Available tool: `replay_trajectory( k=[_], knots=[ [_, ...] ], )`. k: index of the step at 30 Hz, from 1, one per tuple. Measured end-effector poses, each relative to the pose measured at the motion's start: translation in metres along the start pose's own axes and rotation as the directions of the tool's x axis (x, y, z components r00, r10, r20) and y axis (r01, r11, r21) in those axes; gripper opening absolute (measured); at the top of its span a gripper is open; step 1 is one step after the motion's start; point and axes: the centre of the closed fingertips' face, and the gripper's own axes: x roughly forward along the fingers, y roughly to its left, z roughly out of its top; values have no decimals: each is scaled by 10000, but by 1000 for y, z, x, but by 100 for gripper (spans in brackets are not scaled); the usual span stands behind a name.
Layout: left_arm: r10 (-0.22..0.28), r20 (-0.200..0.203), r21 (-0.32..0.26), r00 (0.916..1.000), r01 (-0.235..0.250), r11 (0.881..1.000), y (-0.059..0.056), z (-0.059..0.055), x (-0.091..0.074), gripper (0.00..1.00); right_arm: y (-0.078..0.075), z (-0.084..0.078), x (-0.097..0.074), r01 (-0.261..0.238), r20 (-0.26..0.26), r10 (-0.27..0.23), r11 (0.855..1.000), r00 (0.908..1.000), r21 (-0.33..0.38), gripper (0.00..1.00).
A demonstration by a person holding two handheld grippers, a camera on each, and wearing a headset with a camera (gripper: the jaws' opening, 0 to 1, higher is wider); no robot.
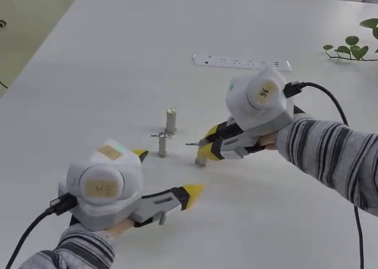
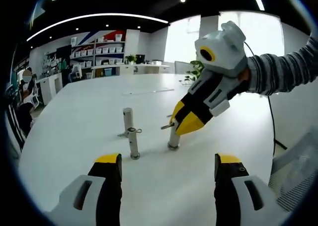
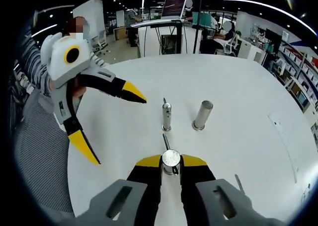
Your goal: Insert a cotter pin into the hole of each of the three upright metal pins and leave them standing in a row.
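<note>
Three upright metal pins stand near the table's middle. The far pin (image 1: 170, 120) (image 3: 202, 114) has a bare hole. The middle pin (image 1: 162, 145) (image 2: 132, 142) carries a cotter pin (image 1: 158, 135) through it. My right gripper (image 1: 208, 149) (image 3: 171, 164) is at the top of the near pin (image 1: 201, 156) (image 3: 171, 158), jaws close on either side. A cotter pin (image 1: 192, 143) (image 2: 167, 126) pokes out of that pin's far side. My left gripper (image 1: 166, 173) (image 2: 166, 161) hovers open in front of the pins, holding nothing.
A white power strip (image 1: 242, 62) lies at the back of the table, with a small plant (image 1: 353, 47) at the right edge. A thin metal piece (image 3: 238, 183) lies on the table by my right gripper. Black cables trail from both grippers.
</note>
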Motion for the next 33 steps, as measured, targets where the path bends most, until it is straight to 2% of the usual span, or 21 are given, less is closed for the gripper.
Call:
replay_trajectory(
  k=[9,14,18,21,33],
  knots=[
    [48,237,-155,9997,-44,9999,11,7,-9,82,-5,1,4,-16,-108,16,10000,9999,75,8],
    [56,169,-20,9998,-55,10000,16,6,-13,84,-7,0,4,-56,-199,57,10000,9998,40,8],
    [13,145,165,9999,-15,9999,16,6,-17,86,-9,-2,3,-131,-210,132,9999,9997,40,8],
    [-79,122,114,9999,77,9999,16,6,-20,87,-10,-3,2,-215,-194,218,9996,9996,156,8],
    [-181,108,81,9998,180,9998,18,7,-24,91,-9,-1,0,-432,-35,431,9990,9991,-102,10]
  ],
)
